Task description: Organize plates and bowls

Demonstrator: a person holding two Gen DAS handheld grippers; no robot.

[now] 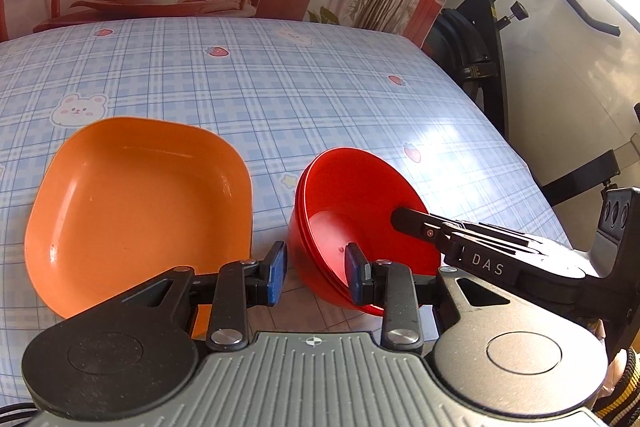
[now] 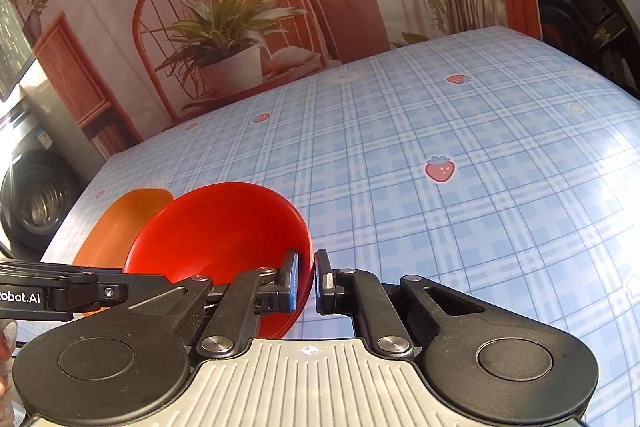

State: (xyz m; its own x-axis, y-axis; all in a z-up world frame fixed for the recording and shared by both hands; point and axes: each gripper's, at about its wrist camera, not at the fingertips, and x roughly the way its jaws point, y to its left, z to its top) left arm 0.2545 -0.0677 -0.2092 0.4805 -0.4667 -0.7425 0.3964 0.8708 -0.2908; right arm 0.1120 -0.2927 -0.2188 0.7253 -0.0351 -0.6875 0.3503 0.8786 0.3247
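A stack of red bowls [image 1: 352,223] is tilted above the blue checked table [image 1: 280,99]. An orange square plate [image 1: 136,211] lies to its left. My left gripper [image 1: 316,273] is open, its jaws either side of the near rim of the bowls, with the right pad inside the bowl. My right gripper [image 2: 306,277] is shut on the right rim of the red bowls [image 2: 216,231], one pad inside and one outside. The right gripper also shows in the left wrist view [image 1: 404,217]. The orange plate [image 2: 120,223] shows behind the bowls in the right wrist view.
A printed backdrop with a plant and chair hangs behind the table. An exercise bike [image 1: 480,39] stands off the table's right edge. A washing machine [image 2: 36,203] stands beyond the left edge. The table's right half [image 2: 480,167] is bare cloth.
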